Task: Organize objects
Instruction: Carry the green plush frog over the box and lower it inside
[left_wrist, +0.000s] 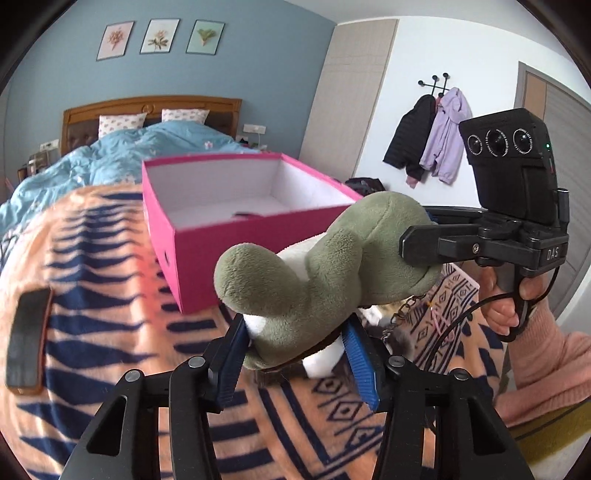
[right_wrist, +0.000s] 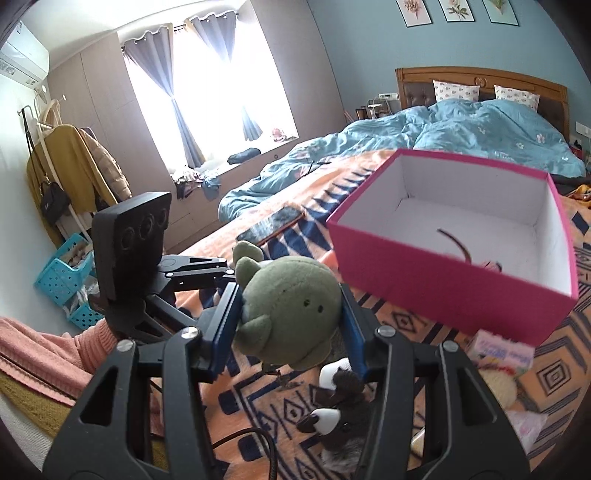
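Observation:
A green plush dinosaur (left_wrist: 325, 273) is held above the orange patterned blanket (left_wrist: 110, 332). My left gripper (left_wrist: 295, 350) is shut on its lower body. My right gripper (right_wrist: 291, 317) is shut on its head (right_wrist: 291, 306); that gripper shows from the side in the left wrist view (left_wrist: 421, 247). An open pink box (left_wrist: 236, 221) with a white inside stands just beyond the toy, also in the right wrist view (right_wrist: 454, 273), with a thin dark strap (right_wrist: 456, 243) lying in it.
A dark phone (left_wrist: 27, 339) lies on the blanket at left, also in the right wrist view (right_wrist: 273, 223). A brown-and-white plush (right_wrist: 340, 417) and a pink packet (right_wrist: 498, 352) lie below the right gripper. A blue duvet (right_wrist: 480, 133) covers the far bed.

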